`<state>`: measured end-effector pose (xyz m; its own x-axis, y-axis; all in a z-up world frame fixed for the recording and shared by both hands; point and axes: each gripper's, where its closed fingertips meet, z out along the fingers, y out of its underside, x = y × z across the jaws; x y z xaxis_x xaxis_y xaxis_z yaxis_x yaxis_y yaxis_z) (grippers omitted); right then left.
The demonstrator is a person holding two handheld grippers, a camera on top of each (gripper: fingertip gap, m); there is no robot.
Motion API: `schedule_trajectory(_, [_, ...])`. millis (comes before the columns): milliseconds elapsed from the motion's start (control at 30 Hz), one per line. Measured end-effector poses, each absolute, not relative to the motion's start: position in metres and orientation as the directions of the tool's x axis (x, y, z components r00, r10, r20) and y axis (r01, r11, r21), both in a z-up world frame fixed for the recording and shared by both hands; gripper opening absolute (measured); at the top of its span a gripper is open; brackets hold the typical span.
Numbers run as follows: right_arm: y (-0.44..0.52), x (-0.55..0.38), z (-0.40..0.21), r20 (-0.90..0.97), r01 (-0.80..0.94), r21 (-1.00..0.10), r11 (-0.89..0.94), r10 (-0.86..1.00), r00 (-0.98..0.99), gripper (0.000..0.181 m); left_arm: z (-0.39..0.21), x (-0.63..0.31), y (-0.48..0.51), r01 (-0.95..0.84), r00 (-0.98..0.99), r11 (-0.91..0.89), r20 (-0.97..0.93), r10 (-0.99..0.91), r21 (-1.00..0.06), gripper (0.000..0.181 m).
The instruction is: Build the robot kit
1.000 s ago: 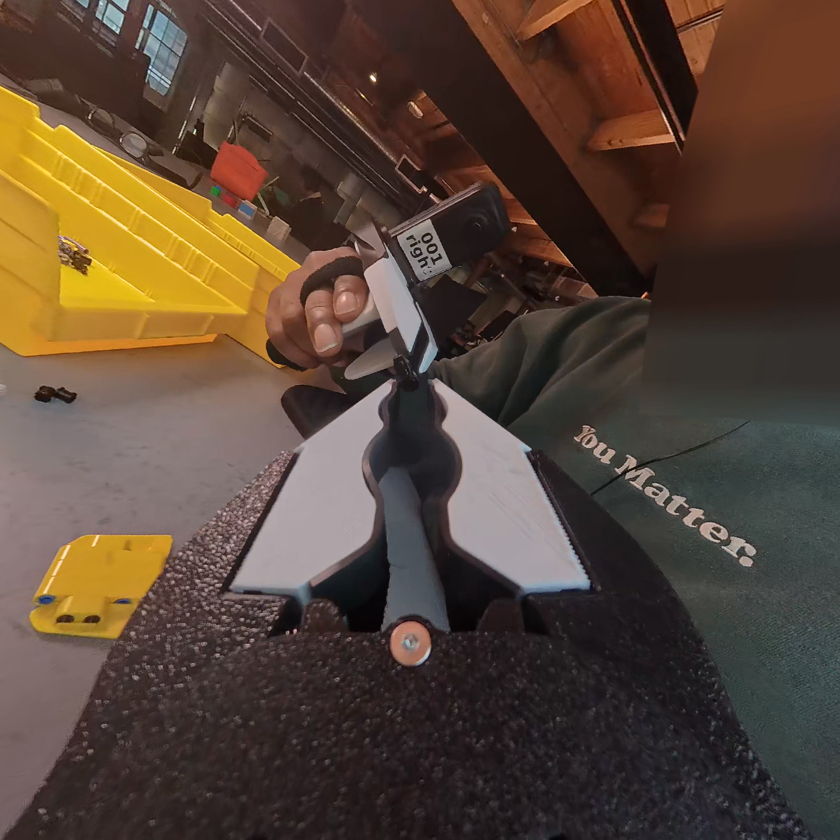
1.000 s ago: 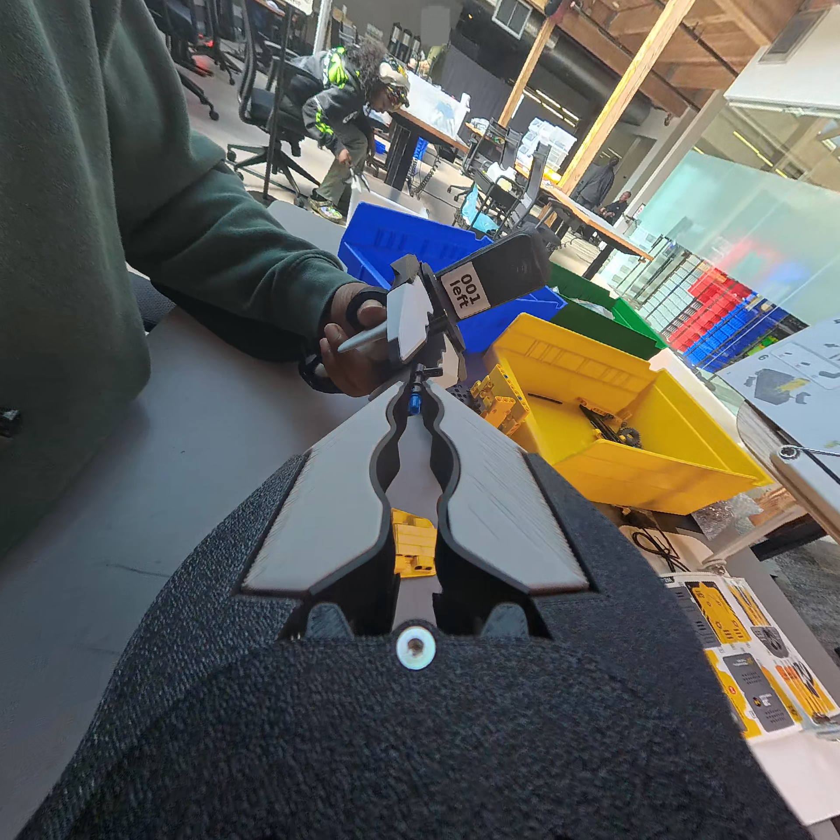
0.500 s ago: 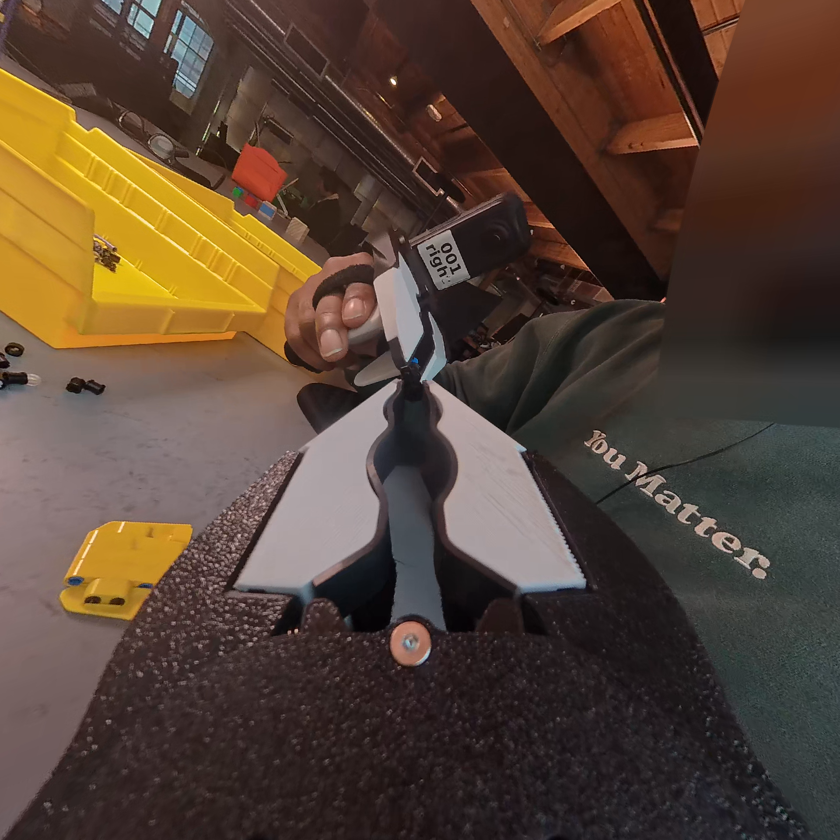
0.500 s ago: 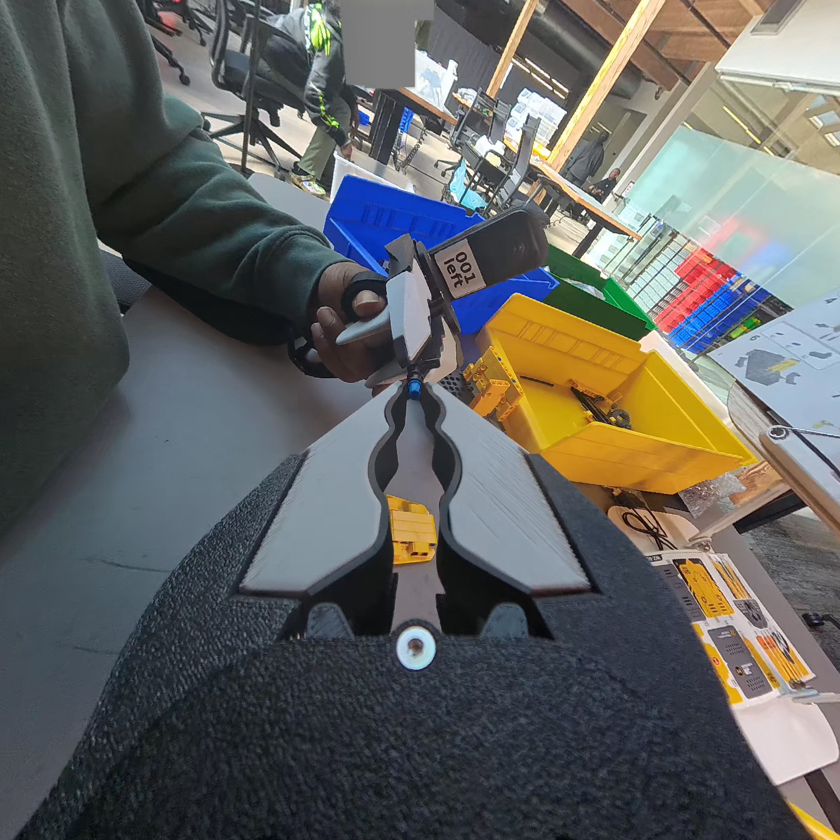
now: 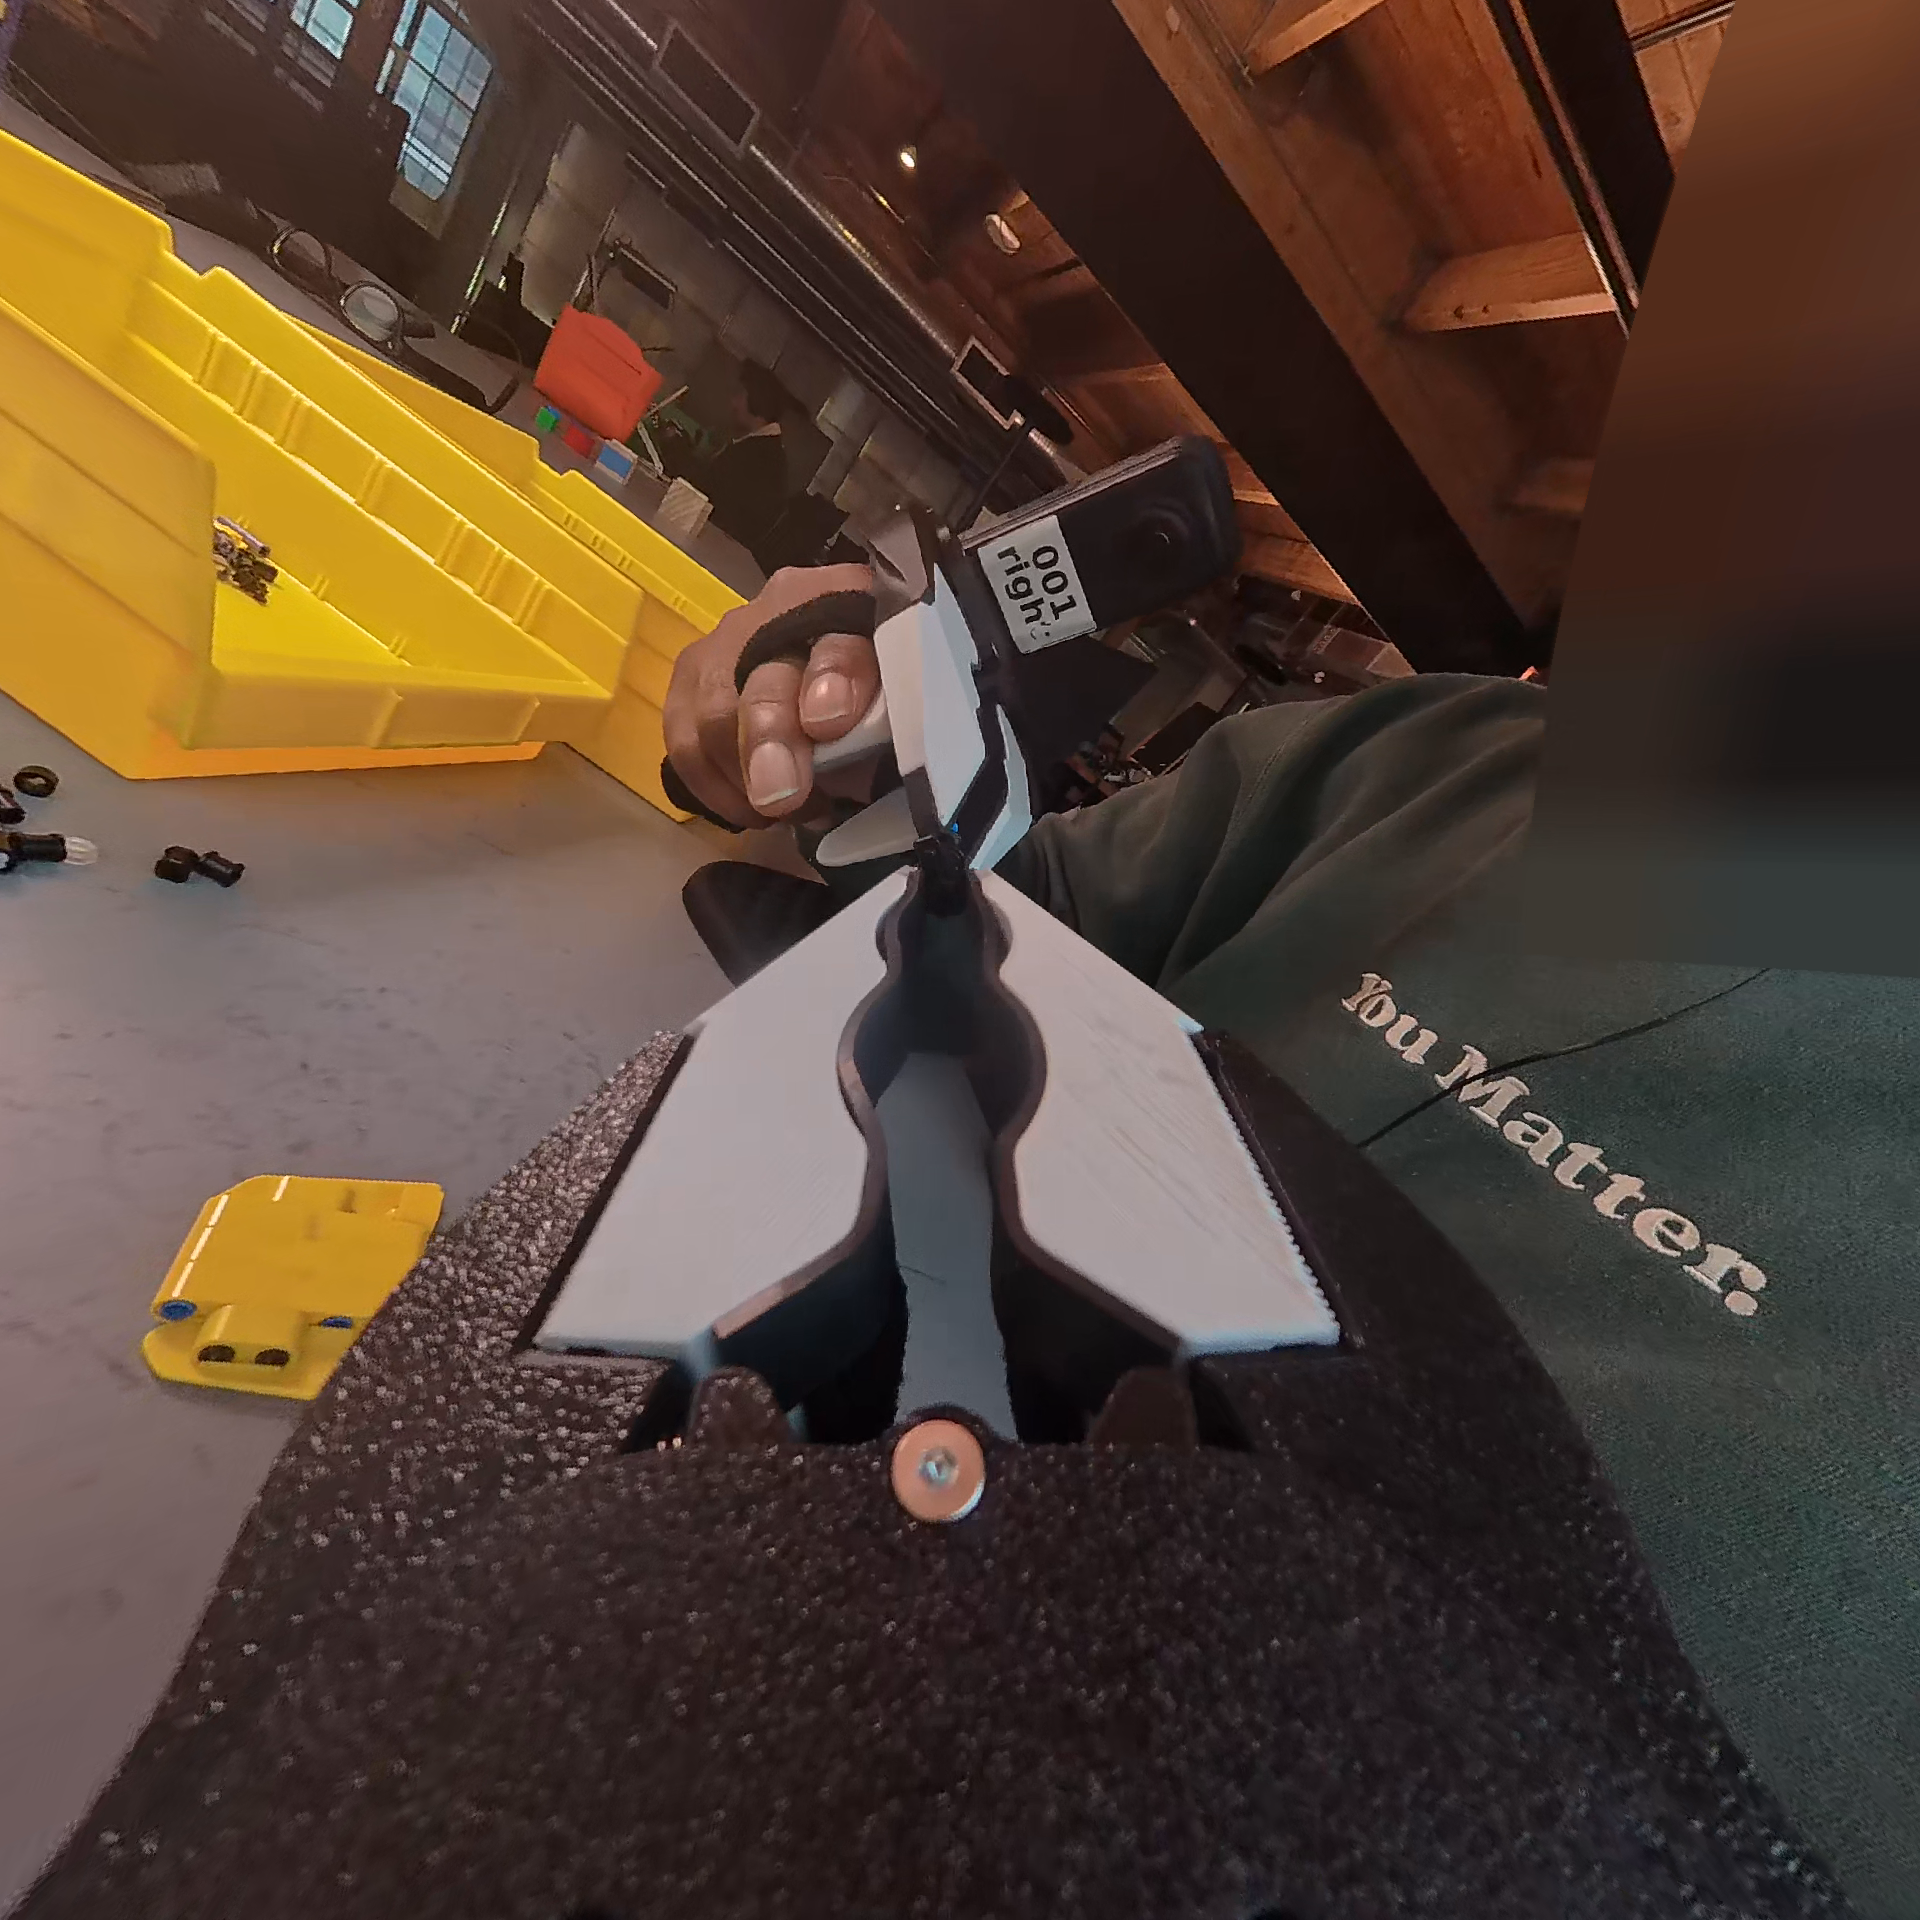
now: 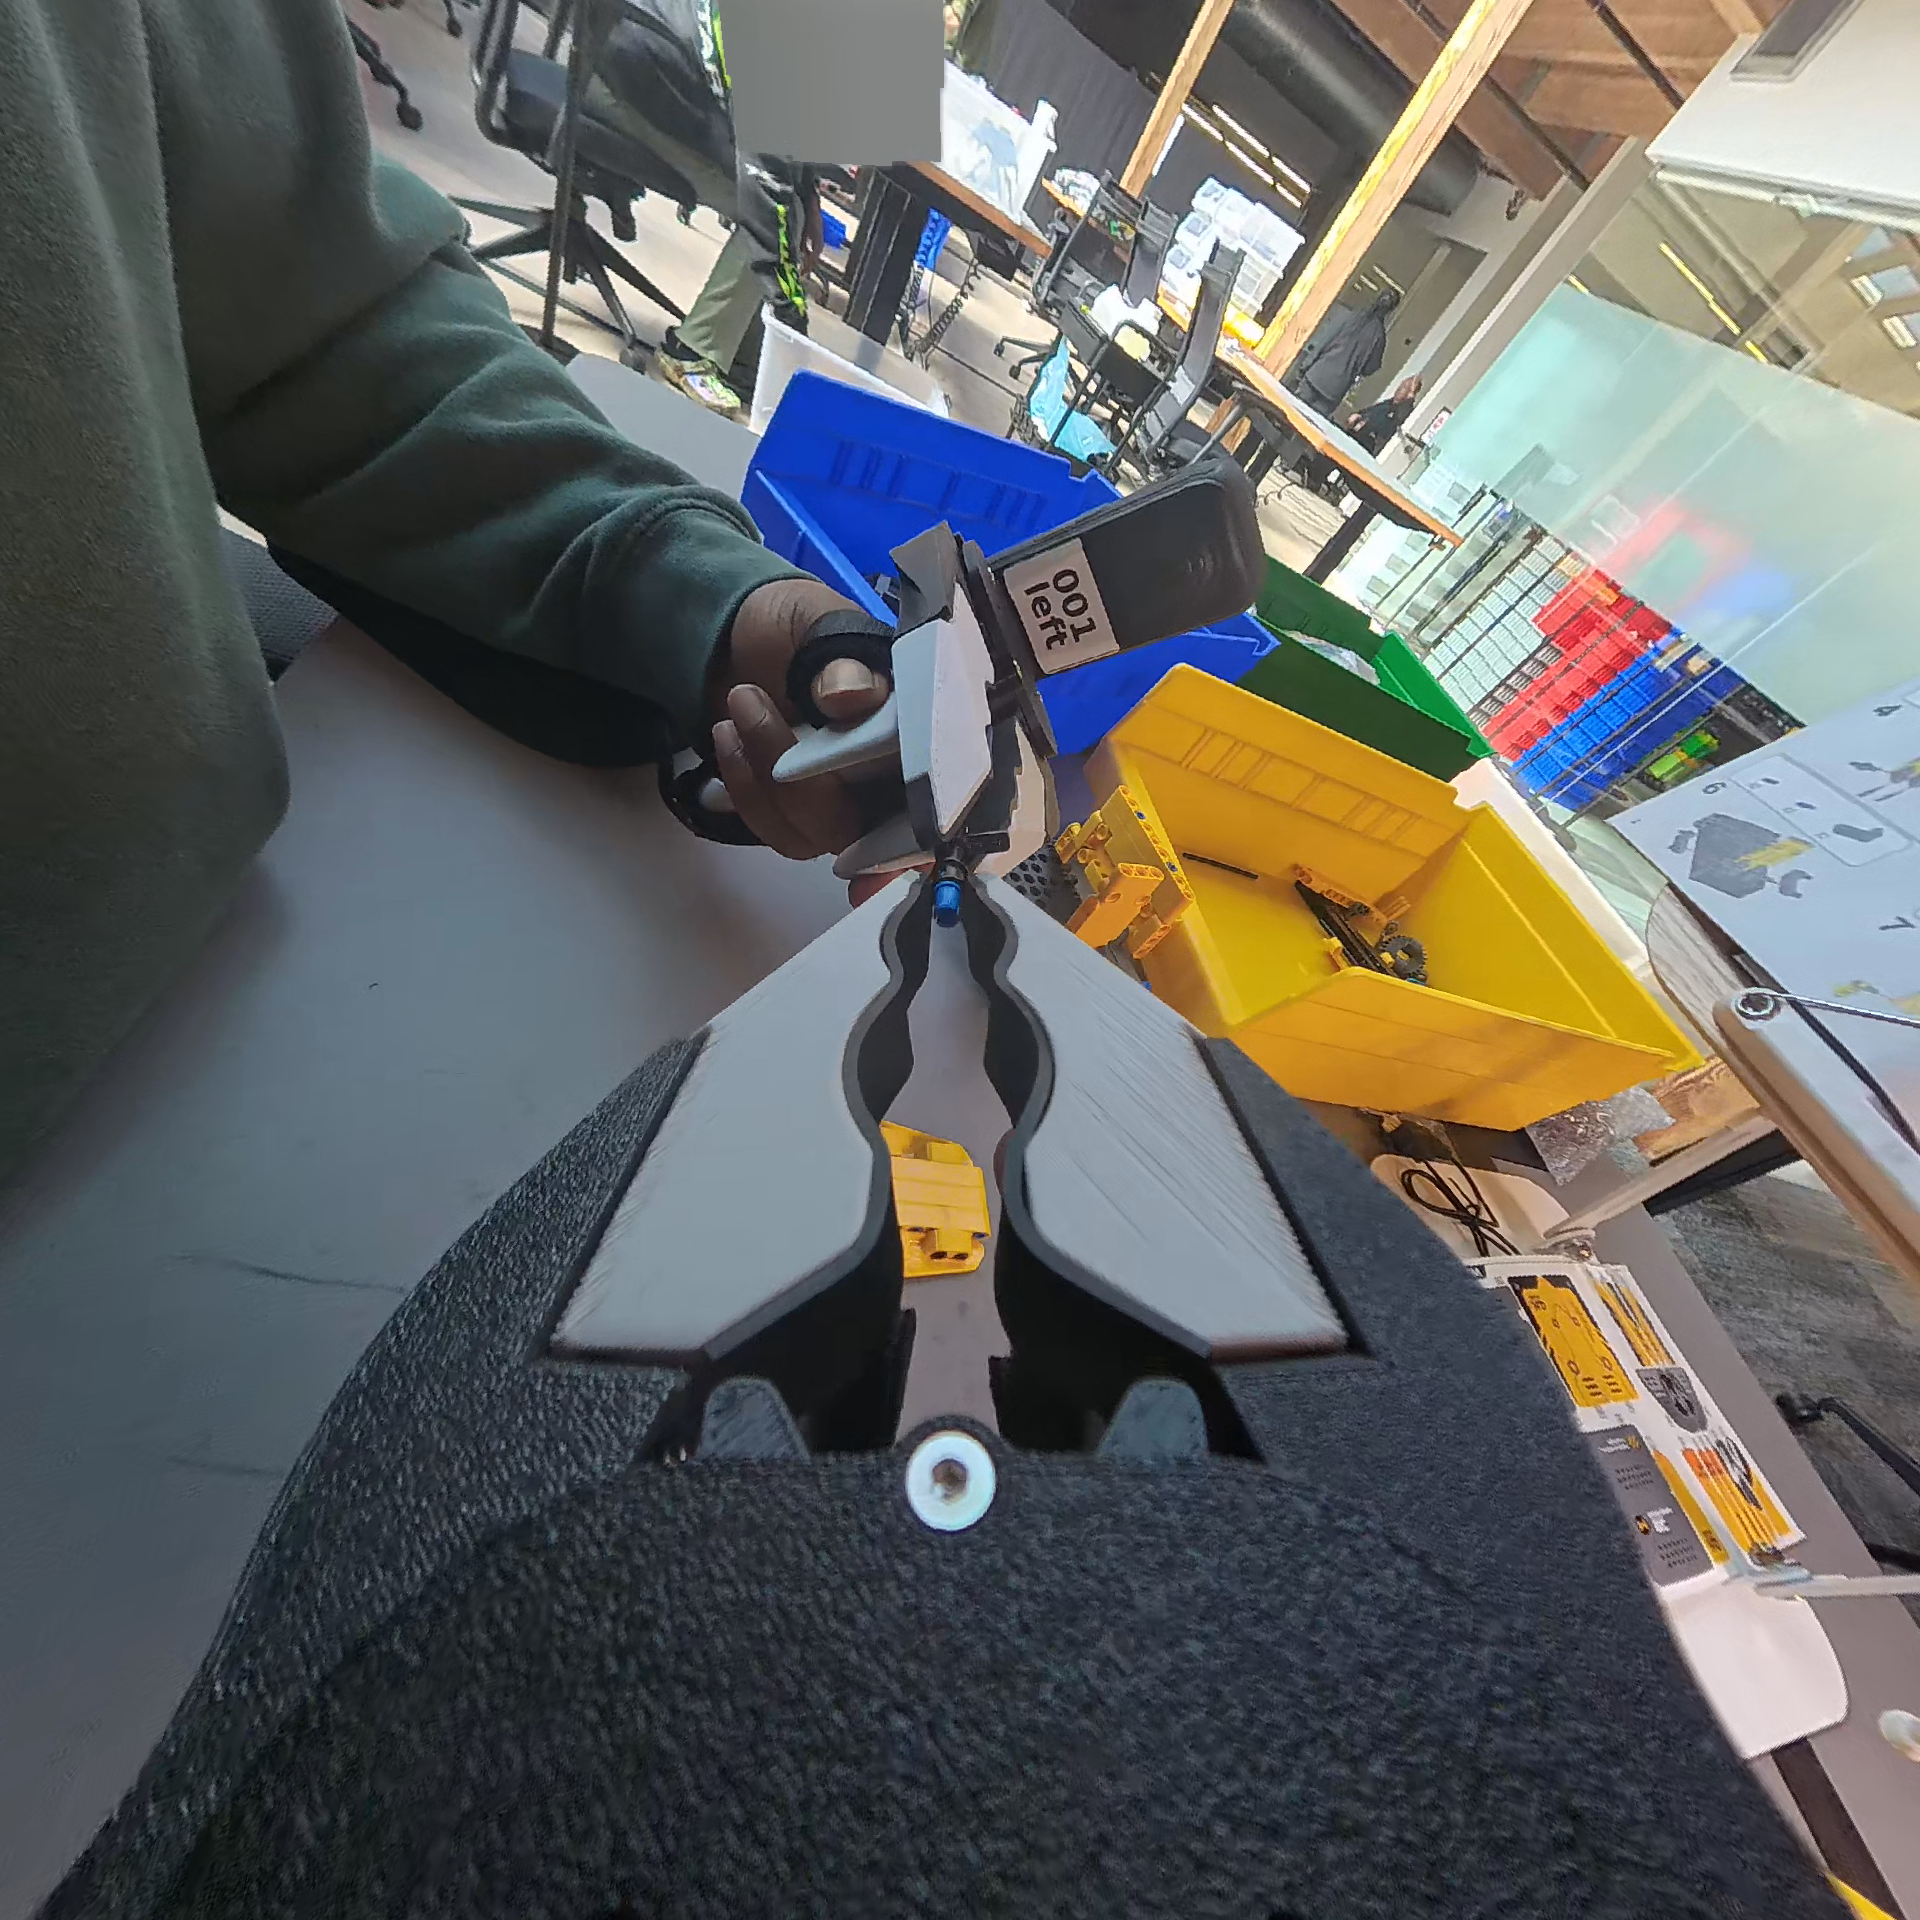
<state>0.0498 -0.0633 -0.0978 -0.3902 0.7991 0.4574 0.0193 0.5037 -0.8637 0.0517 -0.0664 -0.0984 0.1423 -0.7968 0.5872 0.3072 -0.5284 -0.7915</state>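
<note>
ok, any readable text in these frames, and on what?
Not transcribing wording; the carriers only.
White sticker on black camera body, left wrist view: legible.
White sticker on black camera body, right wrist view: legible.
Dark green sweatshirt: pale lettering, legible.
White instruction sheet: step digits, legible.
Yellow-and-white booklet: too small.

The left gripper and right gripper meet tip to tip, each with its jaws drawn together. Each seems to pinch a small pin, though the tips are too crowded to be sure. In the left view, the right hand grips its handle at 11 o'clock. In the right view, the left hand does likewise.
</note>
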Motion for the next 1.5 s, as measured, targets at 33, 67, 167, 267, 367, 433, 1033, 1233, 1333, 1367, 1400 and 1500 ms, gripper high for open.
schedule_trajectory(33, [-0.063, 0.05, -0.099, 0.457, 0.027, -0.862, 0.507, 0.798, -0.393, 0.006, -0.099, 0.052, -0.066, 0.304, 0.143, -0.532, 0.589, -0.795, -0.791, 0.005])
schedule_trajectory(67, [-0.063, 0.05, -0.1, 0.462, 0.034, -0.856, 0.515, 0.794, -0.394, 0.005, -0.101, 0.052, -0.066, 0.3, 0.143, -0.538, 0.595, -0.791, -0.788, 0.005])
schedule_trajectory(167, [-0.066, 0.051, -0.104, 0.457, 0.043, -0.854, 0.518, 0.788, -0.411, 0.005, -0.104, 0.054, -0.068, 0.278, 0.134, -0.555, 0.604, -0.786, -0.784, 0.005])
schedule_trajectory(267, [-0.066, 0.052, -0.107, 0.463, 0.059, -0.846, 0.53, 0.783, -0.415, 0.005, -0.108, 0.055, -0.068, 0.267, 0.131, -0.575, 0.62, -0.774, -0.774, 0.005])
schedule_trajectory(367, [-0.069, 0.051, -0.116, 0.45, 0.078, -0.843, 0.532, 0.778, -0.438, 0.005, -0.115, 0.062, -0.069, 0.243, 0.136, -0.591, 0.63, -0.765, -0.769, 0.005])
schedule_trajectory(433, [-0.066, 0.05, -0.115, 0.457, 0.075, -0.844, 0.532, 0.784, -0.421, 0.005, -0.115, 0.06, -0.066, 0.253, 0.148, -0.589, 0.632, -0.761, -0.768, 0.005])
schedule_trajectory(1033, [-0.071, 0.057, -0.111, 0.31, 0.063, -0.919, 0.39, 0.81, -0.497, 0.006, -0.111, 0.06, -0.074, 0.241, 0.033, -0.656, 0.681, -0.731, -0.716, 0.006])
schedule_trajectory(1233, [-0.071, 0.056, -0.112, 0.322, 0.078, -0.909, 0.408, 0.81, -0.489, 0.005, -0.112, 0.06, -0.072, 0.247, 0.057, -0.656, 0.687, -0.725, -0.713, 0.005])
schedule_trajectory(1333, [-0.069, 0.056, -0.117, 0.314, 0.095, -0.908, 0.408, 0.813, -0.489, 0.005, -0.116, 0.061, -0.07, 0.237, 0.084, -0.649, 0.681, -0.727, -0.723, 0.004])
schedule_trajectory(1367, [-0.068, 0.056, -0.118, 0.305, 0.101, -0.911, 0.4, 0.818, -0.489, 0.005, -0.117, 0.061, -0.069, 0.233, 0.097, -0.644, 0.676, -0.73, -0.729, 0.005])
schedule_trajectory(1400, [-0.066, 0.055, -0.12, 0.296, 0.114, -0.911, 0.396, 0.823, -0.485, 0.006, -0.119, 0.06, -0.068, 0.225, 0.121, -0.635, 0.668, -0.735, -0.739, 0.005])
schedule_trajectory(1500, [-0.06, 0.051, -0.129, 0.3, 0.139, -0.905, 0.403, 0.833, -0.464, 0.006, -0.127, 0.056, -0.062, 0.176, 0.214, -0.598, 0.623, -0.752, -0.782, 0.005])
